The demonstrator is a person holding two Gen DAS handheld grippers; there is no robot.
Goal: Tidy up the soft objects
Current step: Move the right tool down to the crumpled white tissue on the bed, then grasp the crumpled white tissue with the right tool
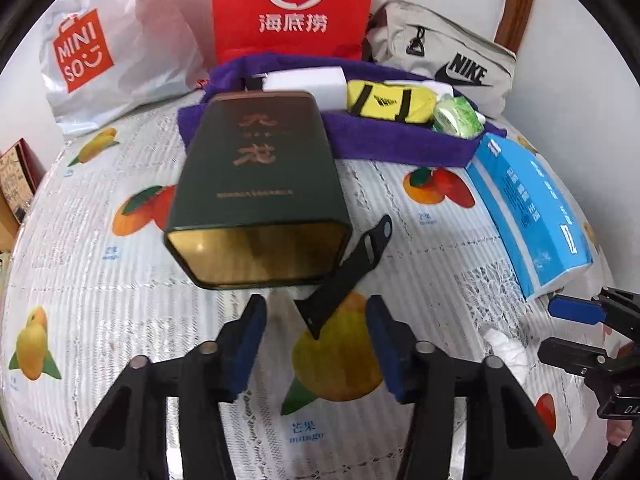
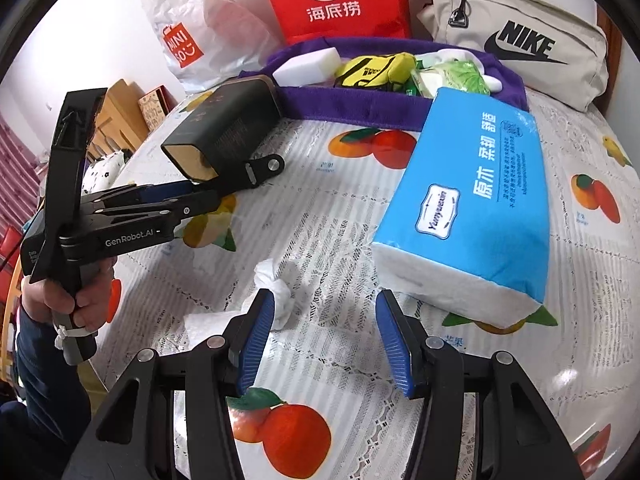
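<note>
Between left hand-held gripper (image 1: 316, 344) pads, seemingly untouched: black strap (image 1: 344, 276).

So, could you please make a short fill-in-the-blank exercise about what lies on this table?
1. The word printed on the grey bag is ____.
2. The tissue pack on the table has a wrapper that is white and ____.
3. The yellow pouch lies on a cloth whose colour is ____.
4. The dark tin lies on its side with its open end facing the ____ gripper.

Missing words: NIKE; blue; purple; left
</note>
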